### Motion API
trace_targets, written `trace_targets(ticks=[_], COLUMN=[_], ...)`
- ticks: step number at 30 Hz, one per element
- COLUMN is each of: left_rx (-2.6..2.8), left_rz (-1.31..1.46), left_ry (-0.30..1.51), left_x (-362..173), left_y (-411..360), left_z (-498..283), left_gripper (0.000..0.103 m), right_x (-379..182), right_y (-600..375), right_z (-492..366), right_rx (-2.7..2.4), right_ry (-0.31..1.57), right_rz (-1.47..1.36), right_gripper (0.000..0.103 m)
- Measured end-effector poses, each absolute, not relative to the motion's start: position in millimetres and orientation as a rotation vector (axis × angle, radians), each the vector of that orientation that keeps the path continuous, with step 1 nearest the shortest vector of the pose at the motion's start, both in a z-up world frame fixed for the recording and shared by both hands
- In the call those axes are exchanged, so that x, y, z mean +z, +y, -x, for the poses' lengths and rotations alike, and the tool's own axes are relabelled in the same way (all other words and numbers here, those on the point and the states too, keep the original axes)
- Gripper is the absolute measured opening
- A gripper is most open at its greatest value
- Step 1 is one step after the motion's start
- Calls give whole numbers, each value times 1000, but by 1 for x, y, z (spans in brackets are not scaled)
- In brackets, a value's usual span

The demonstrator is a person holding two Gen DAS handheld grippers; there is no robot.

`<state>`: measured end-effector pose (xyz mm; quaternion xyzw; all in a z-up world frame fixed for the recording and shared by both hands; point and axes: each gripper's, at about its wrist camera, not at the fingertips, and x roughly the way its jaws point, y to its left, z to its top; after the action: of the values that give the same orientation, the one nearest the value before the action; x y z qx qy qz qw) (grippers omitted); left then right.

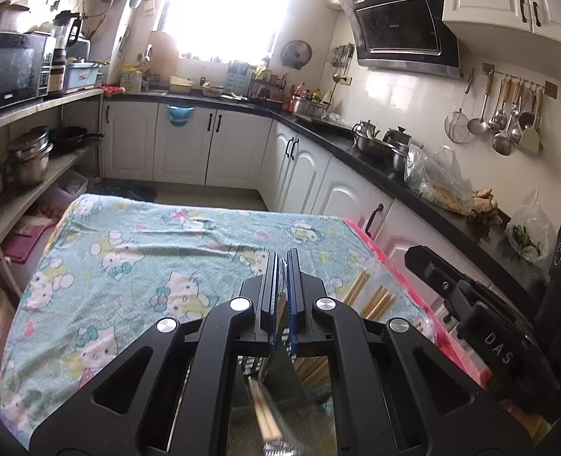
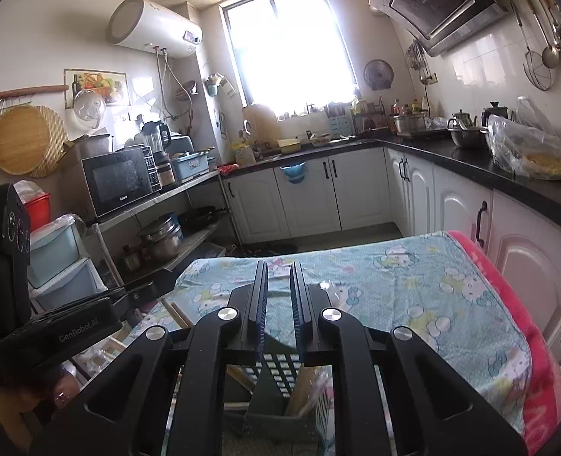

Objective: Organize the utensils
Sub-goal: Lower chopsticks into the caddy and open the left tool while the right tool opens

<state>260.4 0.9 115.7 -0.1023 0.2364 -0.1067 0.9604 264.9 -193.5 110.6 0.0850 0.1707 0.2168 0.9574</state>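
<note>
My left gripper (image 1: pixel 283 256) is shut on a clear plastic wrapper (image 1: pixel 280 304) with wooden chopsticks (image 1: pixel 371 298) in it, held over the Hello Kitty tablecloth (image 1: pixel 147 262). More chopsticks (image 1: pixel 267 414) show below its jaws. My right gripper (image 2: pixel 278 266) has its jaws slightly apart, with nothing seen between them. It hovers above a dark perforated utensil holder (image 2: pixel 280 376) near the table's front edge. A chopstick (image 2: pixel 179 313) shows by the left gripper's body (image 2: pixel 71 326) in the right wrist view. The right gripper's body (image 1: pixel 482 323) shows at the right of the left wrist view.
The table has a pink edge (image 2: pixel 523 311) beside white cabinets (image 2: pixel 527 258). A black counter (image 1: pixel 413 186) carries pots and plastic bags. Shelves (image 1: pixel 33 174) with a microwave (image 1: pixel 10 68) and pots stand on the left. Ladles hang on the wall (image 1: pixel 504 121).
</note>
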Motion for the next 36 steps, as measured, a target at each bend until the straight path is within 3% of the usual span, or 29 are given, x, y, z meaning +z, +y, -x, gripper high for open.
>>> trace_targets(ticks=[13,26,36], left_rx=[-235,-225,-194], left_rz=[243,228,234], left_ry=[482,483,510], left_x=[120,108,86], left_y=[13,13,18], left_z=[-224,-175,-146], left_gripper=[37,81,92], right_x=[106,97,82], right_y=[-207,-213,-212], right_z=[-233,-191,-150], right_rx=[440,456,478], right_ry=[375,385,393], right_rz=[-156,-105,-65], right_gripper=[27,47,68])
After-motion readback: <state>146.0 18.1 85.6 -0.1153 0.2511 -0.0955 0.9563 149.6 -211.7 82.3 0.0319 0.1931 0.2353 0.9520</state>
